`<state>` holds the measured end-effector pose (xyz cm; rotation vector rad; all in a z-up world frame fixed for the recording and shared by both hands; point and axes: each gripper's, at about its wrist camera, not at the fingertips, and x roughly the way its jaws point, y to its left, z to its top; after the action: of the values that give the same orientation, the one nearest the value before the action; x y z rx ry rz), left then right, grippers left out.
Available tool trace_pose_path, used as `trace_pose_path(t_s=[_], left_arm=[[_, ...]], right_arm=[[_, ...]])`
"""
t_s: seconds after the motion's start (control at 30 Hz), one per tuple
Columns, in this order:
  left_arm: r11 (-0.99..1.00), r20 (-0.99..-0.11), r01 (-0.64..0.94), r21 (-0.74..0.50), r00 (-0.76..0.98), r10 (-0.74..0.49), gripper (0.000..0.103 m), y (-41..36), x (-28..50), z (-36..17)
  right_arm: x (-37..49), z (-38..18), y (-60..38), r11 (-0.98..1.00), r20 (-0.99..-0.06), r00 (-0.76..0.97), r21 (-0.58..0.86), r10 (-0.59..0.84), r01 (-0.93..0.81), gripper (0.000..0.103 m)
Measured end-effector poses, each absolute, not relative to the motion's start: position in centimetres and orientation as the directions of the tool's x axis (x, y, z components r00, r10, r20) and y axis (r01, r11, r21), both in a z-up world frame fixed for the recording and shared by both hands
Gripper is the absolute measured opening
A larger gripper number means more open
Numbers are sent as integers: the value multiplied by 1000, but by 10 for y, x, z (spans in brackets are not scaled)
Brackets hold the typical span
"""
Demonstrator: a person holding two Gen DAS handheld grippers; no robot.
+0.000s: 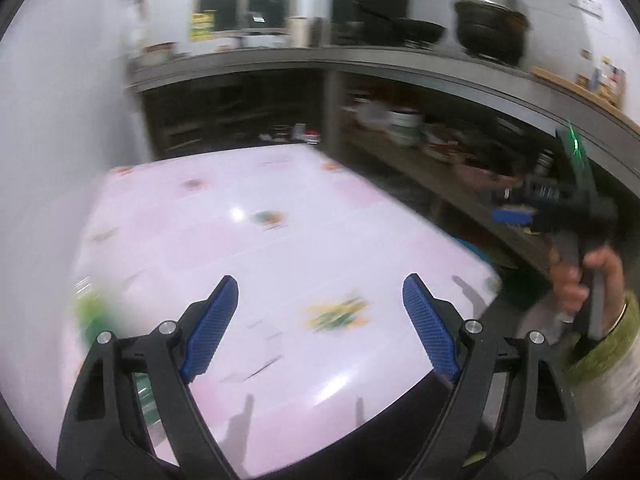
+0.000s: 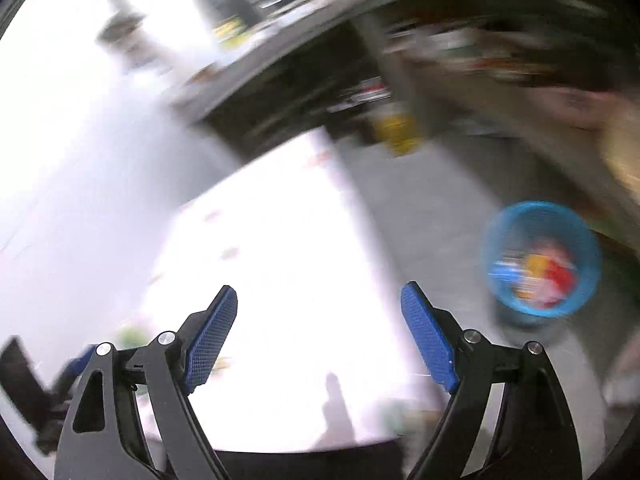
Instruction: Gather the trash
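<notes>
My left gripper (image 1: 320, 312) is open and empty above a pink printed table (image 1: 248, 240). A blurred green item (image 1: 94, 316) lies at the table's left edge, left of the fingers. My right gripper (image 2: 320, 312) is open and empty over the table's right side (image 2: 280, 264). A blue bin (image 2: 542, 258) with colourful trash inside stands on the floor to the right. In the left wrist view the right gripper (image 1: 516, 210) is held in a hand off the table's right edge. Both views are motion-blurred.
A steel counter (image 1: 360, 60) with pots (image 1: 492, 28) runs behind the table, with cluttered shelves (image 1: 440, 144) below it. A white wall (image 1: 60, 140) is on the left. Grey floor (image 2: 420, 208) lies between table and shelves.
</notes>
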<state>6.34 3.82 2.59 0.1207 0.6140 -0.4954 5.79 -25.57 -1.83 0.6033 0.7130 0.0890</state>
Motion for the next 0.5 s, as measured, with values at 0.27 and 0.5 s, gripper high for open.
trace_pose_path(t_s=[0.27, 0.5], left_arm=[[971, -556, 232, -56, 801, -224, 80, 133, 48, 12], [974, -589, 129, -189, 779, -217, 76, 168, 70, -6]], right_arm=[[157, -2, -88, 692, -529, 480, 667, 700, -274, 82], [203, -8, 15, 621, -548, 293, 692, 783, -368, 78]])
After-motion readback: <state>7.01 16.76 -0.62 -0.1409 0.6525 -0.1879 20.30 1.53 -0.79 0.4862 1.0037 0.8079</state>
